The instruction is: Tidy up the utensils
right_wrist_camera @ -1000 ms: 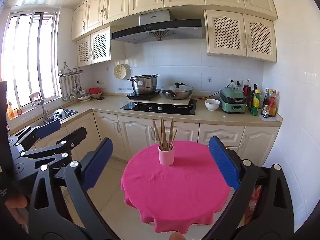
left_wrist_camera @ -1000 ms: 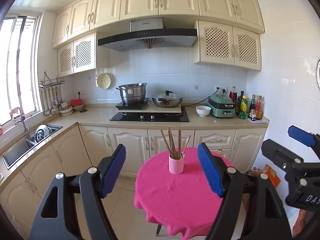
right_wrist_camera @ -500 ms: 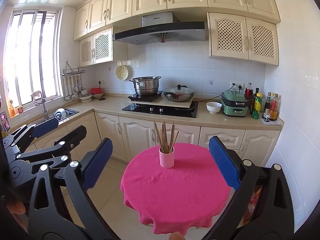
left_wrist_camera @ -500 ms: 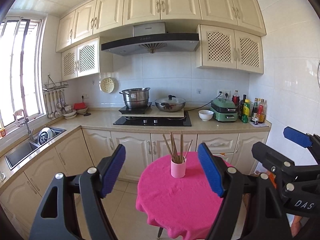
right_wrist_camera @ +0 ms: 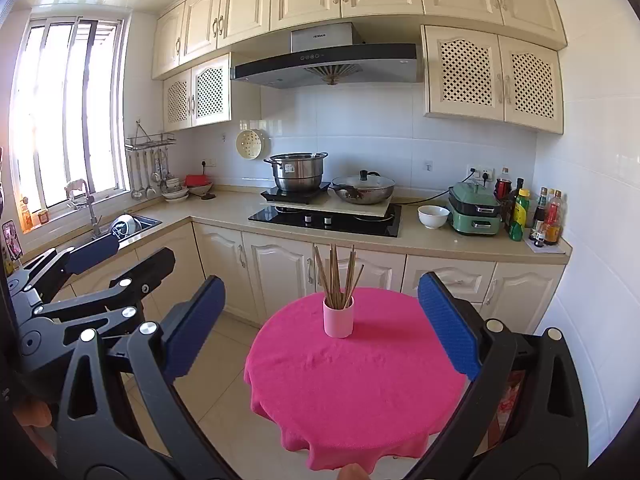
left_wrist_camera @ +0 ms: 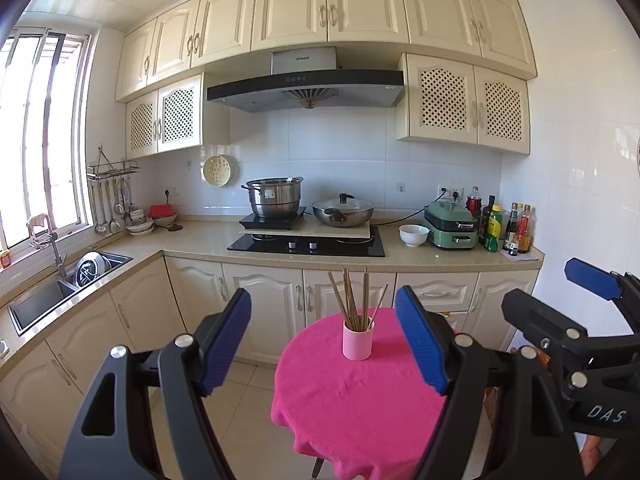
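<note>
A pink cup (left_wrist_camera: pixel 358 340) holding several brown chopsticks (left_wrist_camera: pixel 352 298) stands on a small round table with a pink cloth (left_wrist_camera: pixel 360 400). It also shows in the right wrist view: the cup (right_wrist_camera: pixel 338 317), the chopsticks (right_wrist_camera: pixel 338 276), the cloth (right_wrist_camera: pixel 352 380). My left gripper (left_wrist_camera: pixel 324 340) is open and empty, held back from the table. My right gripper (right_wrist_camera: pixel 320 328) is open and empty, also back from the table. Each gripper shows at the edge of the other's view.
A kitchen counter (left_wrist_camera: pixel 200 240) runs behind the table, with a hob, a steel pot (left_wrist_camera: pixel 274 200), a lidded wok (left_wrist_camera: pixel 342 210), a white bowl (left_wrist_camera: pixel 414 235), a green appliance and bottles. A sink (left_wrist_camera: pixel 60 292) is at the left. Ladles hang by the window.
Both cameras have tilted up a little, so the table and cup sit lower in both views. Both grippers stay open and empty.
</note>
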`<state>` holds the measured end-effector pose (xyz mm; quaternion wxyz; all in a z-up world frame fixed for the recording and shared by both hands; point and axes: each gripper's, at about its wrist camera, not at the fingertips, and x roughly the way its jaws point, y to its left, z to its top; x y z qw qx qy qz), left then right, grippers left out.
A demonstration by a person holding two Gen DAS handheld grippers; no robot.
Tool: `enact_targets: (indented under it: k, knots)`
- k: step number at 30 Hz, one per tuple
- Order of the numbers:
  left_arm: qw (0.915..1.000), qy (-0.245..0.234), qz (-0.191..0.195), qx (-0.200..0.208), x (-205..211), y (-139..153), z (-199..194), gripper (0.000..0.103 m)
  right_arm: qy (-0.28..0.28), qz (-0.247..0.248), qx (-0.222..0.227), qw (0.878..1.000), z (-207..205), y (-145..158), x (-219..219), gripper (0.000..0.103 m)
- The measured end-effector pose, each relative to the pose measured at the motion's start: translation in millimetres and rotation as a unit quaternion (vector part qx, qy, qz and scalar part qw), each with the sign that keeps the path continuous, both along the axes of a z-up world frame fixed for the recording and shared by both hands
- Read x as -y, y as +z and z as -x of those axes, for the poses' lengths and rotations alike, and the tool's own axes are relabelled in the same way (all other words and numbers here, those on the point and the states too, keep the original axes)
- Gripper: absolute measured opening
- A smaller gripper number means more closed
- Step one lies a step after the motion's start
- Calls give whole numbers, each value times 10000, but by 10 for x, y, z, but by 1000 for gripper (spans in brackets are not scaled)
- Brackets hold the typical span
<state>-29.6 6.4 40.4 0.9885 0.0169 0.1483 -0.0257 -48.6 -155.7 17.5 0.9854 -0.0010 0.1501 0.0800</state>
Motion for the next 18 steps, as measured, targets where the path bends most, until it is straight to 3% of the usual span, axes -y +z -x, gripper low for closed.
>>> enact_targets:
  k: [18]
  knots:
    - [10000, 39, -38, 34, -21, -1, -67, 74, 22, -14, -25, 10000, -67, 12, -29, 95]
